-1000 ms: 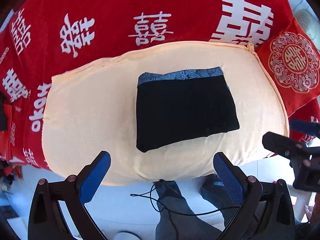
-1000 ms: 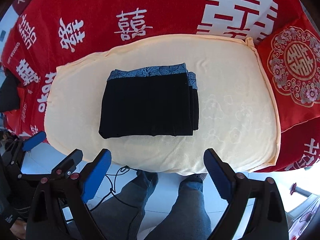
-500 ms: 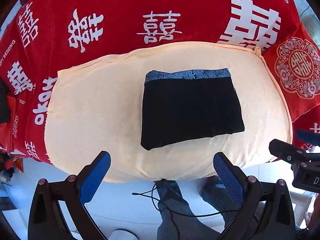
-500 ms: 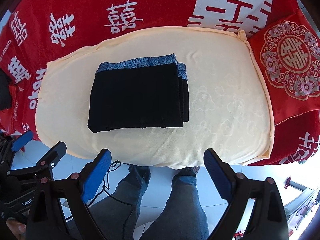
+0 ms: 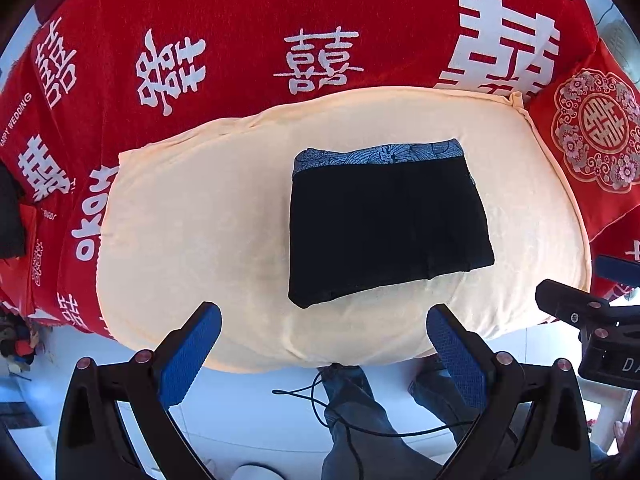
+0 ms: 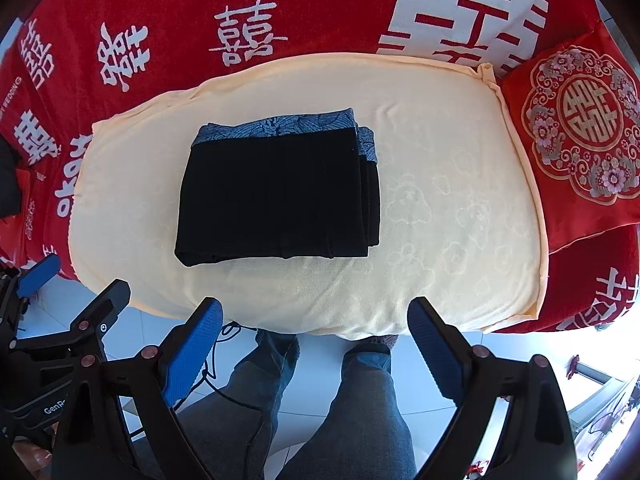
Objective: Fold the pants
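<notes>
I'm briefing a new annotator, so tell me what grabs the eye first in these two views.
The folded black pants, with a blue patterned waistband at the far edge, lie in the middle of a cream blanket. Around it spreads a bright red wedding cloth with big white characters. Both the left gripper and the right gripper hover open at the blanket's near edge.

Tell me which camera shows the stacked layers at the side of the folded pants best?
The right wrist view. There the folded black pants show their right edge, where several stacked layers and the blue patterned waistband wrap around. The left wrist view shows the pants mostly from the top, so that layered edge is barely visible.
</notes>
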`<state>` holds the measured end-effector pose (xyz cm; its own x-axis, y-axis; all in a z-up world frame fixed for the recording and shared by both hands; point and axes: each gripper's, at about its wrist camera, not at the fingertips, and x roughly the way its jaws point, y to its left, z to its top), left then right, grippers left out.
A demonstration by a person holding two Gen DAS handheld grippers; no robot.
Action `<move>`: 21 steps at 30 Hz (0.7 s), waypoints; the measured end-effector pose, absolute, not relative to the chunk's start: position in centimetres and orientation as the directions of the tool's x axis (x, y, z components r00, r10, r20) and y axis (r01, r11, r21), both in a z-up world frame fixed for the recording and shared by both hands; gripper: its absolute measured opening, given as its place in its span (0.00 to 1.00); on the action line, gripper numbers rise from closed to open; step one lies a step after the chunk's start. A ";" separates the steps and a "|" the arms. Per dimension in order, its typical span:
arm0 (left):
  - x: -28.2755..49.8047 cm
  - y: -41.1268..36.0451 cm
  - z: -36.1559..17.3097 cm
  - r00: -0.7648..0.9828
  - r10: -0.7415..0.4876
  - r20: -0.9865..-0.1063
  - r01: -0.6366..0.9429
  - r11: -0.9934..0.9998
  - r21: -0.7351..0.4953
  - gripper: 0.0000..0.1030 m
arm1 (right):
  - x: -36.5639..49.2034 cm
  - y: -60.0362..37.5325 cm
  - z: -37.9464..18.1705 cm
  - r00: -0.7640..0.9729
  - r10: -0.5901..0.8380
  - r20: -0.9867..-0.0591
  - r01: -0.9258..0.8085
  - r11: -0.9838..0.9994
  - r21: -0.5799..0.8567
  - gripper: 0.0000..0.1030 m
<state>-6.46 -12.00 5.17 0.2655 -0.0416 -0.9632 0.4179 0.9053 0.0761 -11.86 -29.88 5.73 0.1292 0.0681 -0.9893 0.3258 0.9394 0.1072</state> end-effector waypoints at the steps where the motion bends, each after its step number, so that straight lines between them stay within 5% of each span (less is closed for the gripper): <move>1: -6.5 -12.0 5.2 0.267 -0.041 -0.963 0.416 0.906 0.077 1.00 | -11.8 -29.8 5.7 0.128 0.067 -0.989 0.323 0.941 0.105 0.92; 21: -6.0 -12.0 5.2 0.267 -0.047 -0.963 0.413 0.908 0.070 1.00 | -11.0 -29.4 5.6 0.121 0.062 -0.991 0.294 0.951 0.095 0.92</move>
